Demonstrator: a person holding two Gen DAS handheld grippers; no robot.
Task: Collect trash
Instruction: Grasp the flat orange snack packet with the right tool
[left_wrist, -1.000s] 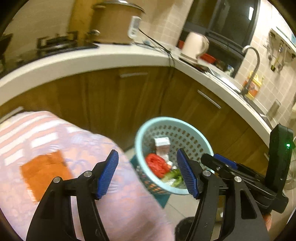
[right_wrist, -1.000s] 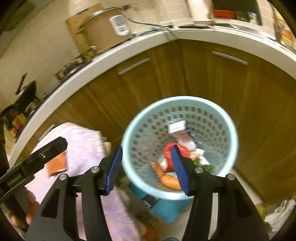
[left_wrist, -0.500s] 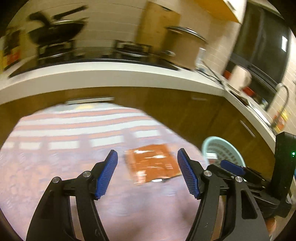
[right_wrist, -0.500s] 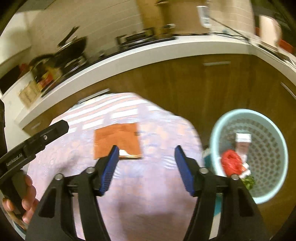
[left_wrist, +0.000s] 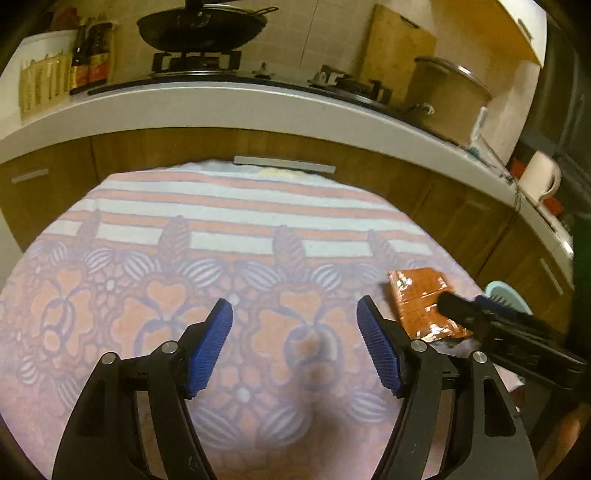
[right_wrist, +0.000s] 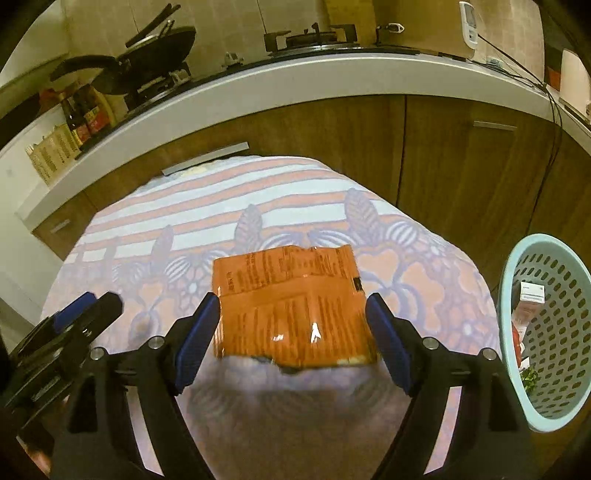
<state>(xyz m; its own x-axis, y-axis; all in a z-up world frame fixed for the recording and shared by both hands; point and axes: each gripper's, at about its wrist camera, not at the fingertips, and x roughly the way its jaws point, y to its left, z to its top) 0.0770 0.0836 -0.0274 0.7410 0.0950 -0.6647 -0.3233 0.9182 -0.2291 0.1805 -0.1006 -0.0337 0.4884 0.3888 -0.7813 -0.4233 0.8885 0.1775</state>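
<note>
right wrist view, orange wrapper (right_wrist: 291, 306) between opening right gripper (right_wrist: 291, 332) jaws, untouched

Each claw, left claw (left_wrist: 294, 349) and right claw (right_wrist: 293, 341), is showing black angular arms, silver round screws at the joints, and ribbed blue pads (left_wrist: 208, 352) facing inward.

I count one orange wrapper (right_wrist: 293, 308) on one patterned cloth (left_wrist: 147, 266), one teal basket (right_wrist: 546, 332), one black wok (left_wrist: 201, 26), and my two grippers.
</note>
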